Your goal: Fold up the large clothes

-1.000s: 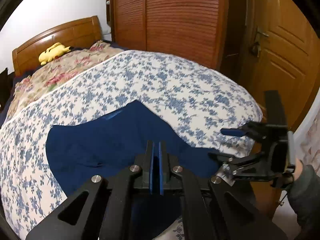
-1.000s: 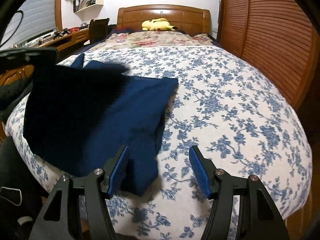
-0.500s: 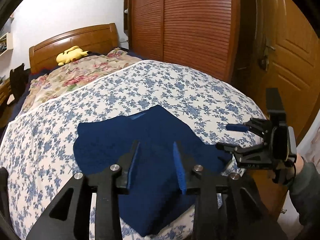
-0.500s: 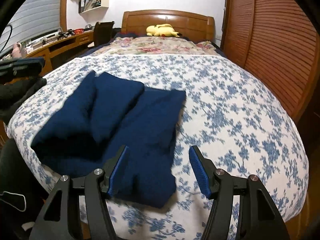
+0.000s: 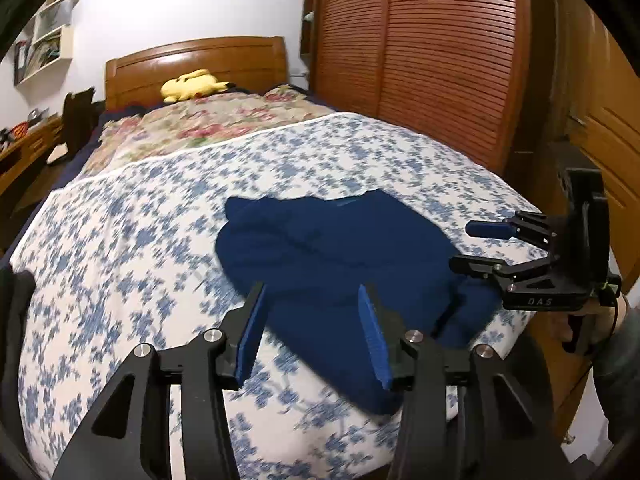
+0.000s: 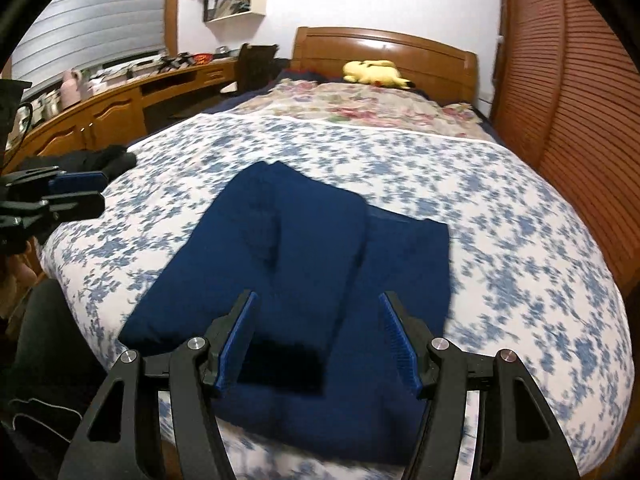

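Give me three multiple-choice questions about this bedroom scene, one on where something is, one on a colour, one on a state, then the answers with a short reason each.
1. Where does the yellow plush toy lie?
A. at the wooden headboard end of the bed
B. on the dark blue folded garment
C. on the wooden desk

2. What colour is the folded garment on the floral bedspread?
A. red
B. dark blue
C. white

3. What is between the fingers of the right gripper?
A. a pinched fold of the garment
B. the plush toy
C. nothing gripped

Answers:
1. A, the toy rests by the headboard, far beyond the garment.
2. B, the cloth is plain dark blue against the white-and-blue flowered spread.
3. C, the blue pads stand apart above the cloth. The left gripper holds nothing either, its jaws opening.
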Demonstrator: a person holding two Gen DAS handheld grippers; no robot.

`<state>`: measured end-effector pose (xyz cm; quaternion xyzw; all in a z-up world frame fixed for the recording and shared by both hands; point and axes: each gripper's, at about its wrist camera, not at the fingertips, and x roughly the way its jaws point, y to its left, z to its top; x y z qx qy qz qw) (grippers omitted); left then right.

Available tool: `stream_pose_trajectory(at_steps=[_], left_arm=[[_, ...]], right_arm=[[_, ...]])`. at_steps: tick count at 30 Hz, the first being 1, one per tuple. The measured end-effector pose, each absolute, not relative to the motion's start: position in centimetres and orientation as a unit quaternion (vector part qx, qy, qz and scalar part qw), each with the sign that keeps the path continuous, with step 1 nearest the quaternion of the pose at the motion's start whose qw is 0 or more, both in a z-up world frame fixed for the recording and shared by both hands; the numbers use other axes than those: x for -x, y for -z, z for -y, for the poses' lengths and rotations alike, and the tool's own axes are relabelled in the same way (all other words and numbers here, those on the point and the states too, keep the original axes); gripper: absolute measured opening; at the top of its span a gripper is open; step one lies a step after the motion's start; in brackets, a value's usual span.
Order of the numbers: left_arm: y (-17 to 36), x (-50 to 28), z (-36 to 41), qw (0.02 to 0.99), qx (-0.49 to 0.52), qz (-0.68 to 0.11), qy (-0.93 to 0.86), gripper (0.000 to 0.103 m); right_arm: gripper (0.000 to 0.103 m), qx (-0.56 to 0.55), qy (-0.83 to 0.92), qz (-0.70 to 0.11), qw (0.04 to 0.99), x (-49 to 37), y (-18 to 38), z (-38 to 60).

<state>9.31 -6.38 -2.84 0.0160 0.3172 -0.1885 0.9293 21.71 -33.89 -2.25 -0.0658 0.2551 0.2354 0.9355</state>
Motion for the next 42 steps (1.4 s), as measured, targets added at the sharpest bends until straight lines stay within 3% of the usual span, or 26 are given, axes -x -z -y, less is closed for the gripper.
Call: stream_pose_trajectory(at_steps=[3, 17, 40, 42], left_arm=[[3.8, -9.1, 4.8, 0.93, -0.003, -0.321, 0.178, 0.06], [5.6, -7.9, 0.1, 0.937, 0.015, -0.322, 0.138, 0.067], [8.0, -6.8, -2.3, 0.932, 0.025, -0.341, 0.122, 0.068], [8.1, -6.8, -2.3, 0.931, 0.023, -0.342, 0.121, 0.068]], right_arm=[[0.064, 0.078, -0.247, -0.259, 0.93, -22.3, 2.4, 32.2], [0.064, 0.089, -0.27, -0.296, 0.912, -26.7, 2.7, 28.2], [0.067, 0.087, -0.287, -0.363, 0.882, -30.1, 5.8, 26.0], [0.059, 0.095, -0.291, -0.359, 0.882, -29.8, 5.8, 26.0]])
